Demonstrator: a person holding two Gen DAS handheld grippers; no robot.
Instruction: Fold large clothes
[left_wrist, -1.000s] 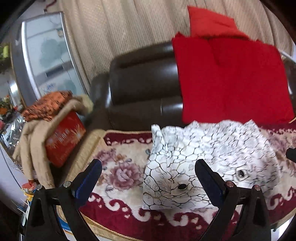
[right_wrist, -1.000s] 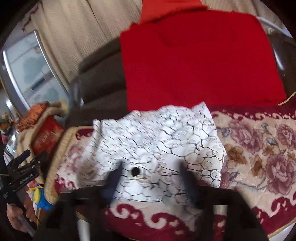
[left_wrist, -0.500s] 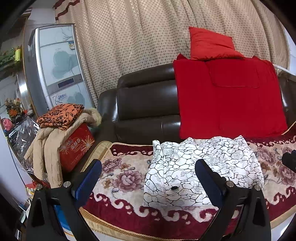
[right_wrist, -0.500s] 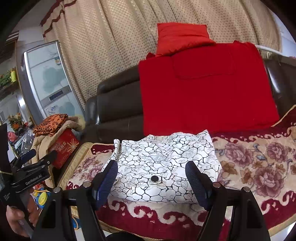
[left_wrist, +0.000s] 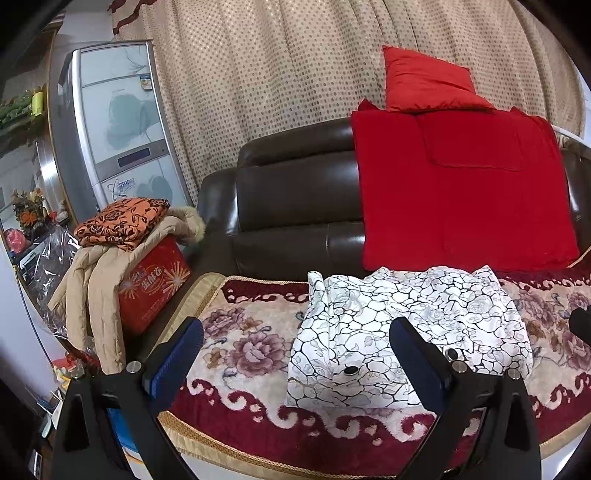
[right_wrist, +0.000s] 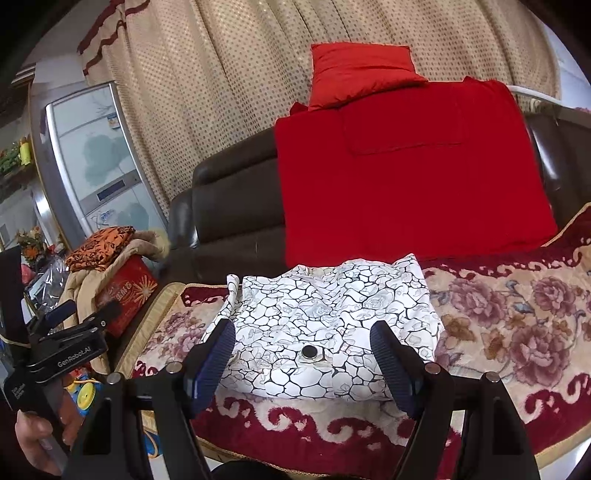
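A white garment with a black crackle print (left_wrist: 402, 325) lies folded into a compact rectangle on the floral sofa cover (left_wrist: 243, 339); dark round buttons show near its front edge. It also shows in the right wrist view (right_wrist: 325, 332). My left gripper (left_wrist: 295, 339) is open and empty, held back from the garment's front left. My right gripper (right_wrist: 303, 343) is open and empty, in front of the garment's front edge. The left gripper's body (right_wrist: 70, 350) shows at the left of the right wrist view.
A dark leather sofa back (left_wrist: 295, 199) carries a red blanket (left_wrist: 465, 188) and a red pillow (left_wrist: 424, 81). At the left a red box (left_wrist: 151, 284) holds a beige coat and an orange patterned cloth (left_wrist: 122, 221). A fridge (left_wrist: 110, 125) stands behind.
Both grippers have pulled back and up from the garment, so it looks smaller and farther away. The garment has stayed folded in place.
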